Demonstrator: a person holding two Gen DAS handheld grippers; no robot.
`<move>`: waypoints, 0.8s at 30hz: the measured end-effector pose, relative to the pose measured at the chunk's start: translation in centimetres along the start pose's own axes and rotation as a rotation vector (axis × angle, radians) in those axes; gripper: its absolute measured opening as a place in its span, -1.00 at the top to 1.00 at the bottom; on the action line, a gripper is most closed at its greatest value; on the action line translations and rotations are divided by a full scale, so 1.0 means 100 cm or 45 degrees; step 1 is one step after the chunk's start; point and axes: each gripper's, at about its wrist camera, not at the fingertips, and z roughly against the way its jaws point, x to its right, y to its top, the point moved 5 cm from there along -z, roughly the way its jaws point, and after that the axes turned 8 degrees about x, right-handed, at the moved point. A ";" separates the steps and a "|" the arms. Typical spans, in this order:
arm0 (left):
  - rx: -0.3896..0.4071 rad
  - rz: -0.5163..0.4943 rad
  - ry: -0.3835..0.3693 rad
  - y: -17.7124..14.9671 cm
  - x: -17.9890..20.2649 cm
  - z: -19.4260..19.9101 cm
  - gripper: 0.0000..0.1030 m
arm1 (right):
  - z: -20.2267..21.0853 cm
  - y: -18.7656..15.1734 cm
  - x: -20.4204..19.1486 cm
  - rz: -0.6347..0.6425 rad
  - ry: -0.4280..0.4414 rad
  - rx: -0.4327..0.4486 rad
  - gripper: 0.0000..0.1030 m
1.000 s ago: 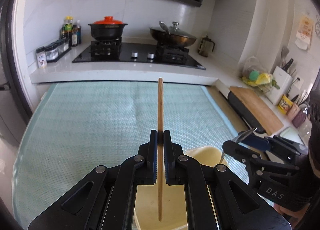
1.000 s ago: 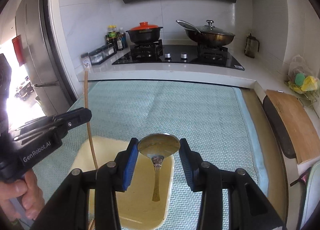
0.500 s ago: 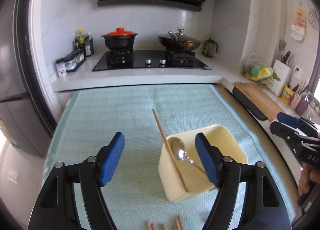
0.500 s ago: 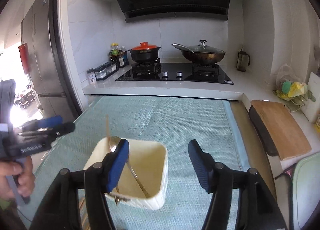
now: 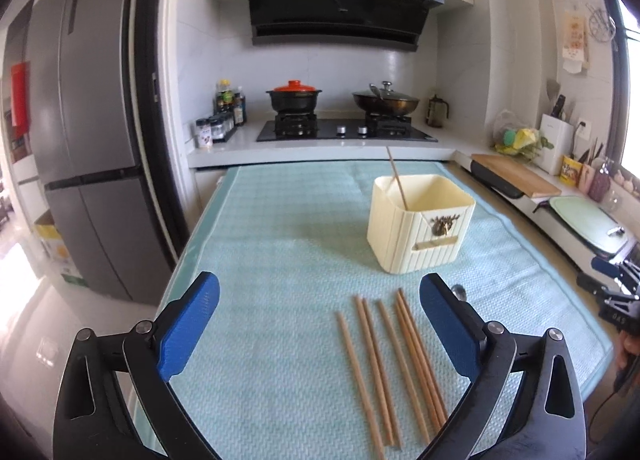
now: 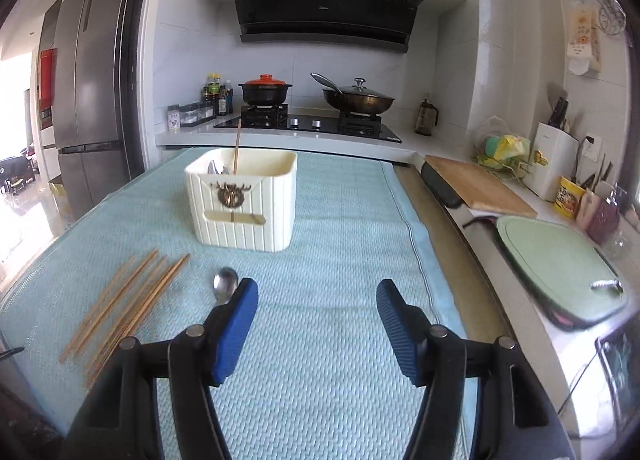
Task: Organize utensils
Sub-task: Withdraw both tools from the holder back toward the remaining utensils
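We see the left gripper [image 5: 319, 320] low in the left wrist view, blue pads spread wide w/ nothing between them. Just past it, lower centre-right of that frame, loose wooden chopsticks [image 5: 390, 360] lie side by side on the light-blue mat [image 5: 272, 240]. A spoon bowl [image 5: 459, 292] peeks out beside the right-hand pad. Centre-right, farther back, the cream utensil holder [image 5: 420, 234] stands upright on the mat, one chopstick [image 5: 396, 180] leaning inside it and poking above the rim.

In the right wrist view we have the right gripper [image 6: 317, 322] at bottom centre, jaws wide apart, holding nothing. The loose metal spoon [image 6: 225, 284] lies on the mat, its bowl showing just beyond the left-hand pad. The chopstick bunch [image 6: 124, 300] sits at lower left. The holder [image 6: 244, 204] is at centre-left of the frame; a second spoon [image 6: 216, 169] and the upright chopstick [image 6: 237, 148] sit in it.

Bkgd, upper centre: stove w/ a red-lidded black pot [image 6: 265, 89] and a lidded wok [image 6: 358, 98]. A fridge [image 5: 80, 140] fills the left side, a wooden cutting board [image 6: 478, 186] the right.
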 end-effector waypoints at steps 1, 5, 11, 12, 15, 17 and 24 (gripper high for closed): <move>-0.019 0.011 0.001 -0.010 0.000 0.001 -0.95 | 0.005 -0.008 -0.001 -0.016 -0.006 -0.009 -0.22; -0.119 0.033 0.007 -0.051 0.002 -0.004 -0.95 | 0.021 -0.030 -0.008 -0.011 -0.029 -0.009 -0.22; -0.217 0.097 -0.052 -0.082 0.013 -0.012 -0.98 | 0.032 -0.034 -0.020 0.055 -0.044 0.024 -0.22; -0.221 0.114 -0.049 -0.085 0.014 -0.012 -0.98 | 0.033 -0.032 -0.021 0.053 -0.046 0.034 -0.22; -0.217 0.126 -0.089 -0.090 0.021 -0.011 -0.98 | 0.035 -0.033 -0.026 0.036 -0.045 0.053 -0.22; -0.210 0.126 -0.124 -0.092 0.025 -0.008 -0.98 | 0.034 -0.033 -0.031 0.033 -0.032 0.053 -0.22; -0.190 0.186 -0.193 -0.093 0.022 -0.003 -0.99 | 0.033 -0.040 -0.055 0.061 0.027 0.038 -0.22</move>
